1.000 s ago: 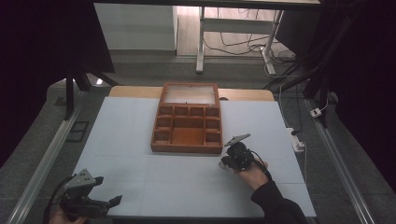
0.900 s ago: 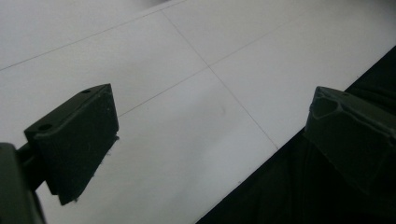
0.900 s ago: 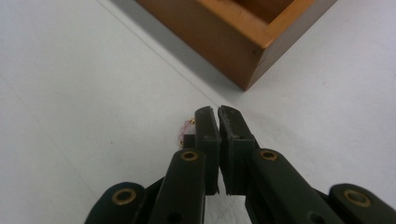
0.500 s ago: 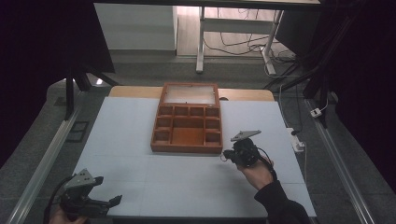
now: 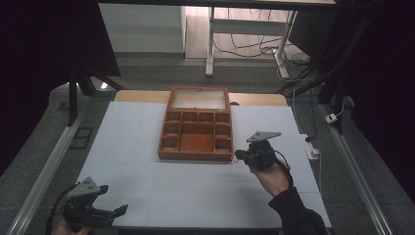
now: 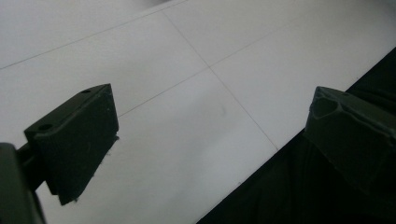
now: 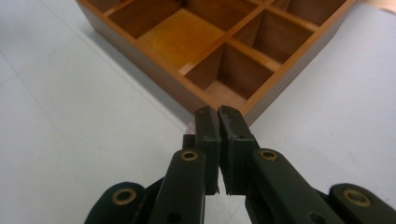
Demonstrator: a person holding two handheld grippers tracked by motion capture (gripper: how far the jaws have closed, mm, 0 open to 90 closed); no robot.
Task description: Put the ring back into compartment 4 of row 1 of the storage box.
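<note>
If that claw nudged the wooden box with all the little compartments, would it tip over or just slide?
The wooden box would most likely slide: it sits low, wide and flat on the smooth white table, so tipping seems unlikely. Its solid-looking walls and dividers suggest it is stiff and fairly heavy for its size. The right claw, shut at its near corner, might turn it rather than push it straight.

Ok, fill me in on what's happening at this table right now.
A person works with a gripper in each hand at a white table. The right gripper, jaws shut with nothing clearly between them, is at the near right corner of an open wooden compartment box; whether it touches the wood is hard to tell. The box's visible compartments look empty. The left gripper sits open at the table's near edge, away from the box.
</note>
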